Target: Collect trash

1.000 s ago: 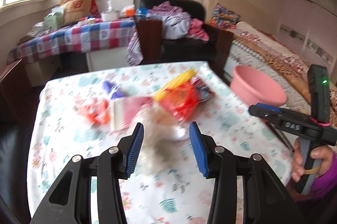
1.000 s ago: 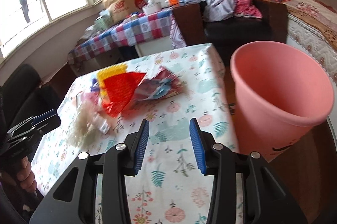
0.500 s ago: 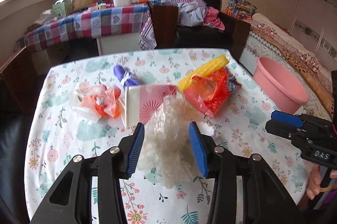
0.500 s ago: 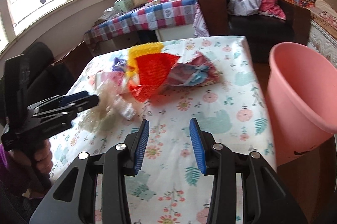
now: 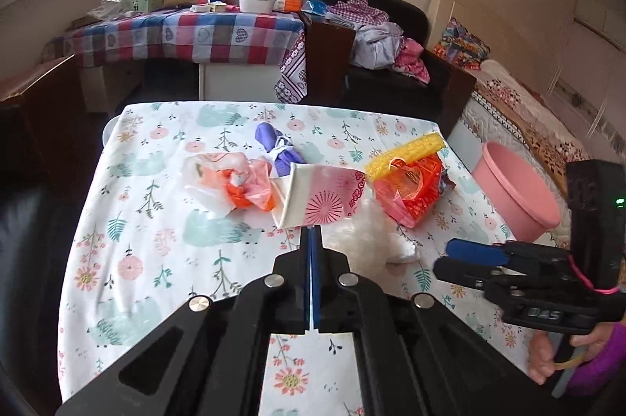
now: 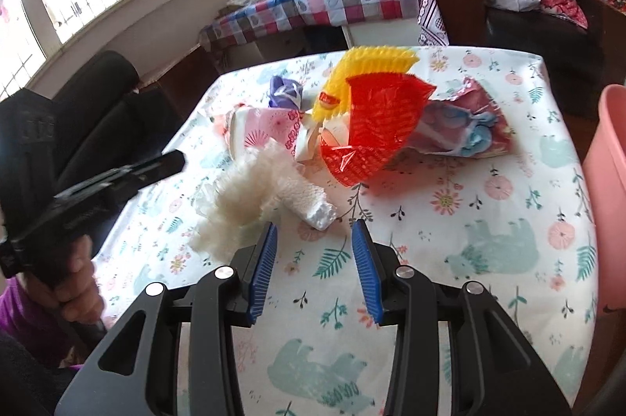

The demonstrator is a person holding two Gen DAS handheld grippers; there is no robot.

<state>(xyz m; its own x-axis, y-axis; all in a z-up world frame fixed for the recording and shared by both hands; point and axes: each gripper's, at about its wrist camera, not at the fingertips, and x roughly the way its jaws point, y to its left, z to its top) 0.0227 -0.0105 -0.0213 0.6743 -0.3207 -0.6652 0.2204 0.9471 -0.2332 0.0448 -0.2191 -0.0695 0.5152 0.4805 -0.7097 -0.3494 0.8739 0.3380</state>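
Note:
A white foam net lies crumpled on the floral tablecloth. My left gripper is shut, its blue pads pressed flat together; the net sits just right of its tips and I see nothing between them. From the right wrist, the left gripper points in from the left, short of the foam net. My right gripper is open, empty, just short of the net's near end; the left wrist shows the right gripper at the table's right. A pink bucket stands off the table's right side.
Beyond the net lie red and yellow mesh bags, a pink patterned paper cup, an orange plastic bag, a purple bundle and a crumpled wrapper. A checked table and black armchair stand behind.
My left jaws went from open around the foam net to fully shut, and the net now lies to their right. My right gripper swung left from the bucket toward the trash pile.

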